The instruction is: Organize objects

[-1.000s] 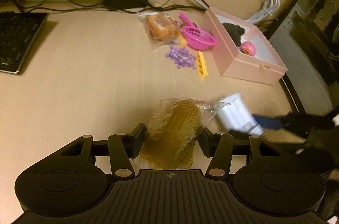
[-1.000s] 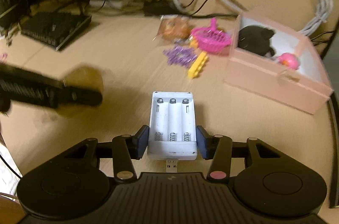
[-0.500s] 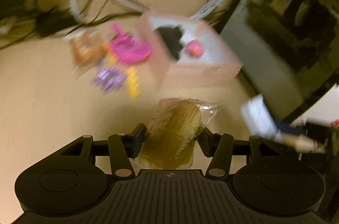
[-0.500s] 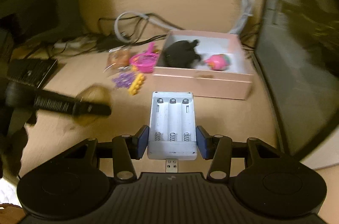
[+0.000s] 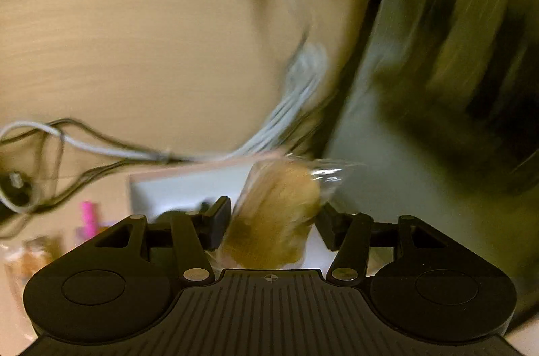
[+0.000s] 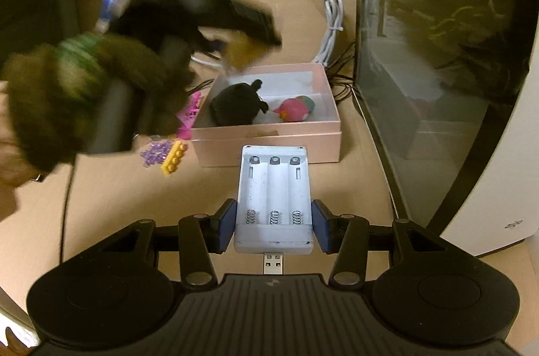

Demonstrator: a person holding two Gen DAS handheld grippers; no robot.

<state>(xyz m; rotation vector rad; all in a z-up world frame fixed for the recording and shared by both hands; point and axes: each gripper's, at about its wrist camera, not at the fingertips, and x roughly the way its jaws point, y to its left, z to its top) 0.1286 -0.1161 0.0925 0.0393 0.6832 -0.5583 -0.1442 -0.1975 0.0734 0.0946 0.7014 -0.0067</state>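
Observation:
My left gripper (image 5: 273, 223) is shut on a wrapped yellow snack (image 5: 276, 214) and holds it in the air above the pink box (image 5: 188, 184); the view is blurred. In the right wrist view that gripper (image 6: 249, 53) hovers over the box's far left corner. My right gripper (image 6: 273, 223) is shut on a white USB battery charger (image 6: 273, 197), just in front of the pink box (image 6: 269, 143). The box holds a black object (image 6: 235, 103) and a pink toy (image 6: 294, 110).
A pink basket (image 6: 190, 117), a purple snowflake piece (image 6: 155, 150) and a yellow brick (image 6: 173, 157) lie left of the box. A computer case with a glass side (image 6: 438, 53) stands to the right. White and black cables (image 6: 331, 26) run behind the box.
My left gripper has risen and swung right with the snack, from low over the desk to above the pink box. My right gripper has moved up and closer to the box with the charger.

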